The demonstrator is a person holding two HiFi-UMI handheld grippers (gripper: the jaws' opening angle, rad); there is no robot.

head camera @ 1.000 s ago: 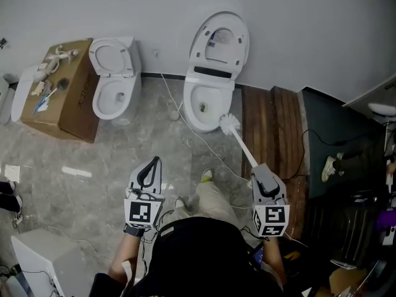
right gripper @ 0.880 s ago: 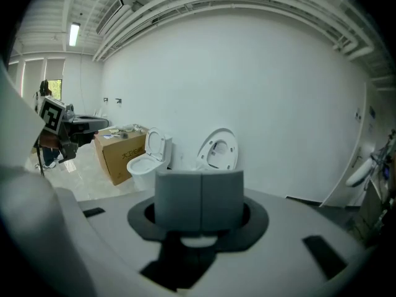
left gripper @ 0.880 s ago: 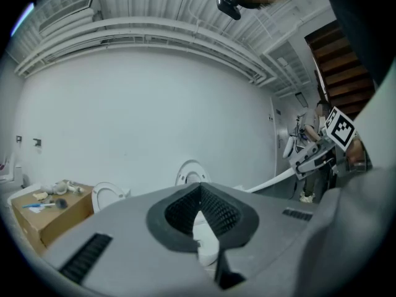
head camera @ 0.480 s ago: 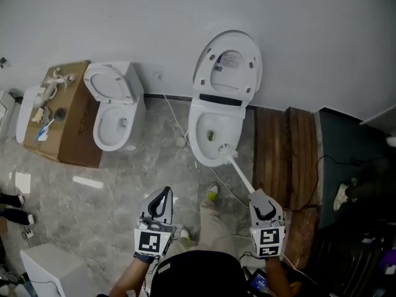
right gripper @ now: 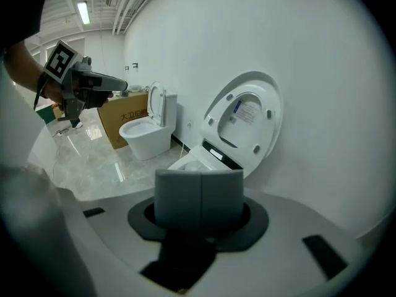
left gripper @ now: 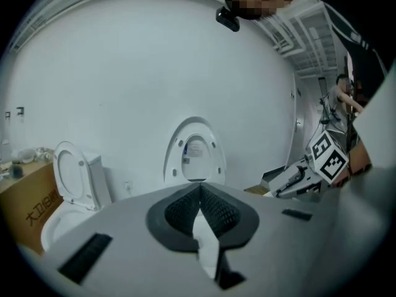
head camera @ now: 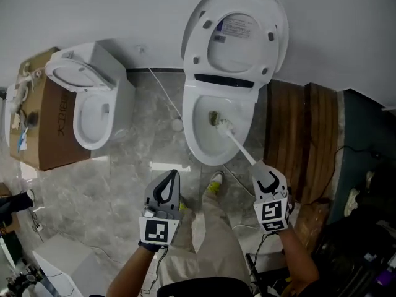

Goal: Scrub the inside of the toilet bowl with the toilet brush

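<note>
Open marble floor (head camera: 124,166) at 9 o'clock of the toilet bowl (head camera: 193,135); wooden boards (head camera: 297,135) close at 3. Right gripper (head camera: 267,182) clenched on the thin white toilet brush (head camera: 237,145), bristle head down inside the glossy oval bowl, at 11 from the gripper. Left gripper (head camera: 170,179) pinched together, empty, above the floor.

Bright, even; fisheye edges dark.

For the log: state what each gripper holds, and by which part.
The right gripper holds the toilet brush by the top end of its handle, bristles down in the toilet bowl. The left gripper holds nothing, jaws together.
</note>
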